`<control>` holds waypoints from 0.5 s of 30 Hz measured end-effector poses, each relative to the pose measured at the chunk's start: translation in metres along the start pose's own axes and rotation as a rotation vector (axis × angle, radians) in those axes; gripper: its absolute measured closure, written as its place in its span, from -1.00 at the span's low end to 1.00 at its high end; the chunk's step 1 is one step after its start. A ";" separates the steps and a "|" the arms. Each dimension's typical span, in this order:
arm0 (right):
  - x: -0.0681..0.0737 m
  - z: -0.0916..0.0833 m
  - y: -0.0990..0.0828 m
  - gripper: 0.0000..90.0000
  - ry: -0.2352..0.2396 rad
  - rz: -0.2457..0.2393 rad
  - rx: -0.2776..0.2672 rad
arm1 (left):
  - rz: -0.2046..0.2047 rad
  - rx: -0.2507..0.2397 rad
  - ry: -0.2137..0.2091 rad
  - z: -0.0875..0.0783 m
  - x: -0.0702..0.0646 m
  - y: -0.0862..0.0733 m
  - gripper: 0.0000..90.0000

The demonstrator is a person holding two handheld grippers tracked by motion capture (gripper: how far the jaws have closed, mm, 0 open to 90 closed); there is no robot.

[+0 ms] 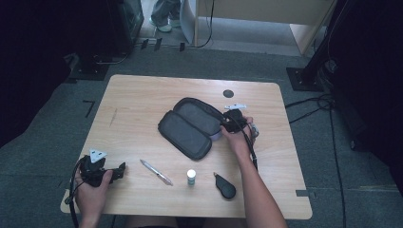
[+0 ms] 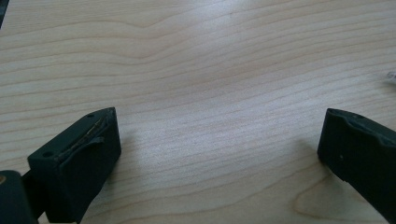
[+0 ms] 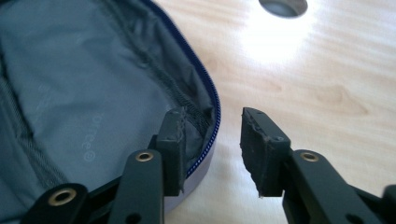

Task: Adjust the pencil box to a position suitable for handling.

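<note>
A black zip pouch [image 1: 190, 127] lies open flat in the middle of the wooden table [image 1: 138, 95], its grey lining [image 3: 70, 93] facing up. My right gripper [image 1: 223, 128] sits at the pouch's right end. In the right gripper view its jaws [image 3: 212, 116] straddle the zipped rim [image 3: 212, 100]: one pad is inside over the lining, the other outside over the wood. A gap shows on both sides of the rim, so the gripper is open. My left gripper [image 1: 122, 169] rests near the front left corner, open wide [image 2: 219, 121] over bare wood.
A pen [image 1: 156, 172], a small white-capped bottle [image 1: 191, 176] and a black teardrop-shaped object [image 1: 225, 186] lie along the front edge. A round cable hole [image 1: 228, 93] sits behind the pouch. Stands, cables and a person's feet [image 1: 164, 21] are on the floor beyond.
</note>
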State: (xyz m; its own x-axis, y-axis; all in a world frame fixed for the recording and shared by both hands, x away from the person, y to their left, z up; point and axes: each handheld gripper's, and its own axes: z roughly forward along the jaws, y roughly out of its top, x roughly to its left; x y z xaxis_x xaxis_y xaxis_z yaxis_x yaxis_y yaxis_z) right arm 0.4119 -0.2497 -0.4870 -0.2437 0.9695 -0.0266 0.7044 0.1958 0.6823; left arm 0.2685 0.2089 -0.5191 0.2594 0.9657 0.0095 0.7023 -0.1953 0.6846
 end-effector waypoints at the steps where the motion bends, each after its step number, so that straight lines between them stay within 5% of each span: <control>1: 0.000 -0.002 -0.003 0.32 0.002 -0.002 0.009 | 0.000 -0.001 0.000 0.000 0.000 0.000 -1.00; 10: -0.002 -0.017 -0.028 0.18 0.021 -0.009 0.041 | 0.000 -0.001 0.000 0.000 0.000 0.000 -1.00; 15: 0.002 -0.032 -0.045 0.09 0.065 -0.014 0.008 | 0.000 0.000 0.000 0.000 0.000 0.000 -1.00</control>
State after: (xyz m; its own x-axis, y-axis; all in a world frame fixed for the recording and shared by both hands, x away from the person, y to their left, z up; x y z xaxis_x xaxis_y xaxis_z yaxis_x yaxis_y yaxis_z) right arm 0.3584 -0.2612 -0.4944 -0.2961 0.9551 0.0114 0.7057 0.2107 0.6764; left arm 0.2684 0.2089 -0.5191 0.2595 0.9657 0.0099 0.7022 -0.1957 0.6846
